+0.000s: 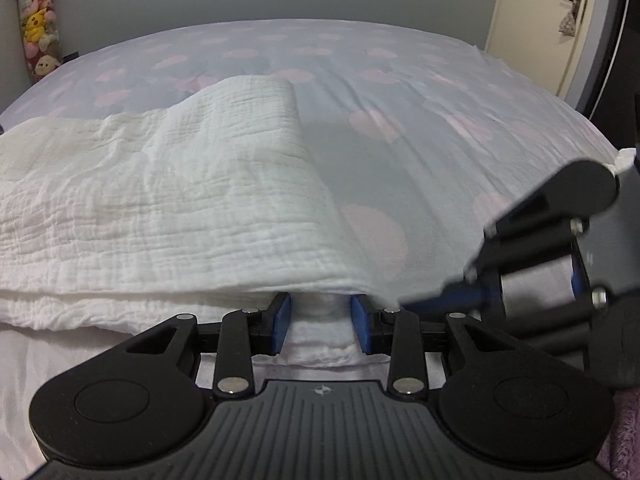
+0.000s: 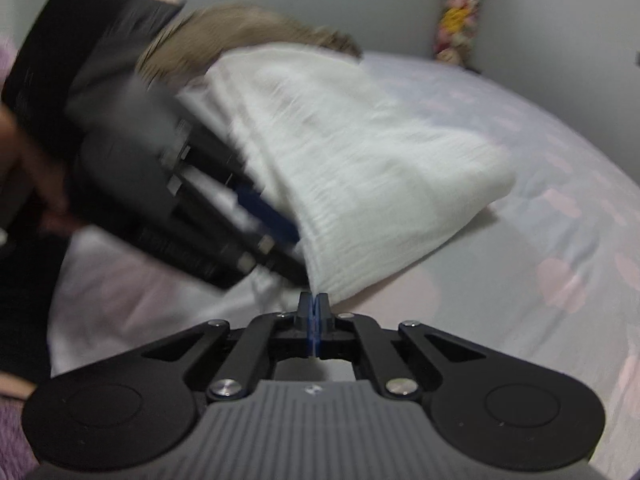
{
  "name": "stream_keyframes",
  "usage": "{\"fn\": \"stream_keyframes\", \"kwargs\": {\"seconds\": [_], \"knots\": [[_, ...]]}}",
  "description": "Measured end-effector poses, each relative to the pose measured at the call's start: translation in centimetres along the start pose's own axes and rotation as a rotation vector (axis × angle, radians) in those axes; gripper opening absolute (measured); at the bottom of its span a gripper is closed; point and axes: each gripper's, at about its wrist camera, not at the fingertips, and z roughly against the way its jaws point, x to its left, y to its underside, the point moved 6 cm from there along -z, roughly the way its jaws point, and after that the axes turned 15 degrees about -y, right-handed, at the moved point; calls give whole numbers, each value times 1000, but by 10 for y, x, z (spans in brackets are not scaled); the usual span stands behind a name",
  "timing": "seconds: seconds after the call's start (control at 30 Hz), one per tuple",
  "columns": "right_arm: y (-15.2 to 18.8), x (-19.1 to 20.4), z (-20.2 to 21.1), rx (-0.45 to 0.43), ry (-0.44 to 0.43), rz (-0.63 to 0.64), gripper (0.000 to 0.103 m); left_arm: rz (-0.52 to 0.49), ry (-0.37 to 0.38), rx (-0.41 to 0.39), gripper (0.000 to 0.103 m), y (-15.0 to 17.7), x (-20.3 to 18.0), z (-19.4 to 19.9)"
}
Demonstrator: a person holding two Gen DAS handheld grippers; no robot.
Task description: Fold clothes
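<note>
Left gripper (image 1: 320,320), bottom centre of left view: blue pads apart, bunched white cloth (image 1: 160,200) sitting between them, top layer draped over the fingertips; pads hidden under that layer, so grasping or merely straddling the fold cannot be told. Right gripper (image 2: 313,312), bottom centre of right view: clenched, blue pads pressed flat together, tips at the cloth's lower corner; pinching the edge or only touching it unclear through blur.

Cloth: crinkled white, folded in layers, filling left and centre of left view, one flap raised as a hump toward upper centre. Lying on bed (image 1: 440,100), pale sheet with pink dots. In right view, cloth slanting from upper centre down to the closed tips, heavily blurred.

Other gripper intruding in each view: right edge of left view, left half of right view, blocking the cloth's near edge there.

Around: plush toys (image 1: 38,24) stacked upper left, door (image 1: 560,20) upper right, brown fuzzy thing (image 2: 248,28) behind cloth, upper centre of right view.
</note>
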Motion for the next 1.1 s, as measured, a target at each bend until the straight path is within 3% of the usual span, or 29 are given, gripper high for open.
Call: {"fn": "stream_keyframes", "kwargs": {"seconds": [0.1, 0.23, 0.33, 0.4, 0.47, 0.77, 0.83, 0.87, 0.93, 1.1], "knots": [[5, 8, -6, 47, -36, 28, 0, 10, -1, -4, 31, -3, 2, 2], [0, -7, 3, -8, 36, -34, 0, 15, 3, -30, 31, -5, 3, 15], [-2, -20, 10, -37, 88, -88, 6, 8, -6, -52, 31, -8, 3, 26], [-3, -18, 9, -46, 84, -78, 20, 2, -33, -57, 31, -9, 4, 31], [-4, -15, 7, -48, 70, -59, 26, 9, -54, -42, 31, -8, 5, 34], [-2, -13, 1, -30, 87, -26, 26, 128, -34, 55, 31, 13, 17, 39], [-1, -21, 10, -58, 88, -84, 26, 196, -6, 83, 34, 18, 21, 38], [-1, -27, 14, -76, 86, -125, 26, 235, 0, 92, 46, 19, 23, 38], [-2, -34, 21, -109, 96, -167, 27, 309, -4, 96, 54, 20, 28, 36], [-1, -21, 7, -54, 91, -74, 30, 472, 11, 130, 54, 14, 34, 30]]}}
